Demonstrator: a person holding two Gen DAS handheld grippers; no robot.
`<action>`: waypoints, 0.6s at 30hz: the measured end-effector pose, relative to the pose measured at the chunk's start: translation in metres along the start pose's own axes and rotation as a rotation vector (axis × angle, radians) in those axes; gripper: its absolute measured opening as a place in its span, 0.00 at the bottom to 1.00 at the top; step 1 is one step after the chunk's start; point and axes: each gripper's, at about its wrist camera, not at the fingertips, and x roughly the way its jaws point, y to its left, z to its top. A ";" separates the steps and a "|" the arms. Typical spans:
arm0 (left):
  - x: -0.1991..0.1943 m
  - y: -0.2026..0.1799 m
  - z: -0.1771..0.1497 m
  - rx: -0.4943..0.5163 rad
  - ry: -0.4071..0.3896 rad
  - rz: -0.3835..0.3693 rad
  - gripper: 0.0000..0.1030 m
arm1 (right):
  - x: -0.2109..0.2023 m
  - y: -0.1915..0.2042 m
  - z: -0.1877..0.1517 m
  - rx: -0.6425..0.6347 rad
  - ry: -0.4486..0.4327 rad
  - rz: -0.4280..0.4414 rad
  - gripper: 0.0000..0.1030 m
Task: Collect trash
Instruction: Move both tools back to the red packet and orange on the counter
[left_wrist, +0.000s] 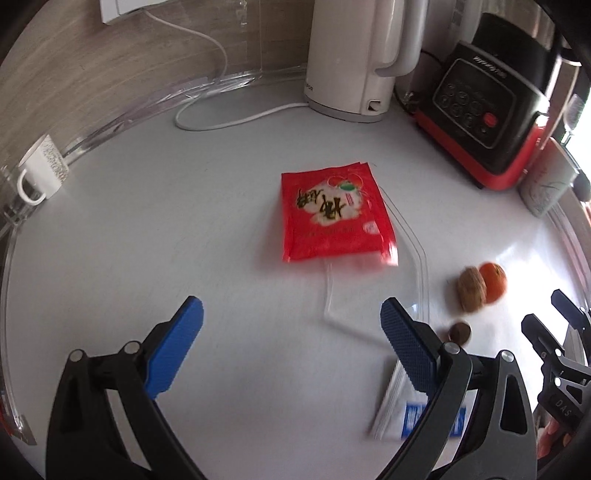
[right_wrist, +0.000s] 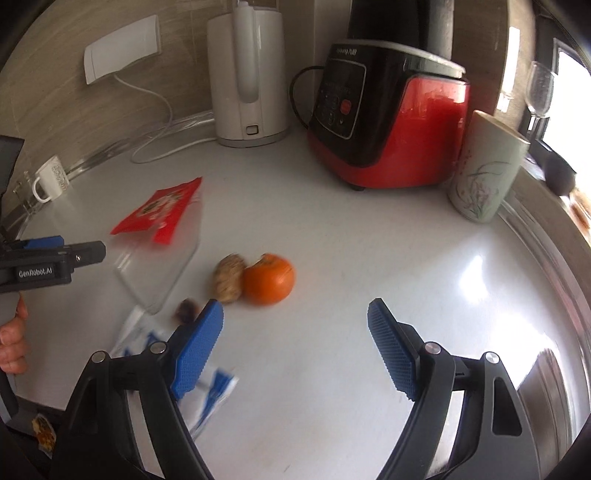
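Left wrist: glossy red packet (left_wrist: 334, 212), flat, crinkled foil.

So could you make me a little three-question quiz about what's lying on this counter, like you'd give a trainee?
1. True or false: the red packet lies on top of a clear plastic container.
2. Which thing touches the orange fruit? A) the white kettle B) the walnut-like brown piece C) the white mug
3. Fill in: both the left gripper and the right gripper have their jaws ____ and hold nothing.

Key: 1 true; 2 B; 3 open.
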 end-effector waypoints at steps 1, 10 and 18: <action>0.003 -0.001 0.003 -0.001 0.002 0.001 0.90 | 0.006 -0.004 0.002 -0.010 0.005 0.008 0.78; 0.028 -0.006 0.021 -0.009 0.027 -0.004 0.90 | 0.049 -0.012 0.008 -0.108 0.046 0.141 0.73; 0.045 -0.009 0.032 -0.002 0.056 0.000 0.90 | 0.061 -0.010 0.014 -0.139 0.043 0.241 0.41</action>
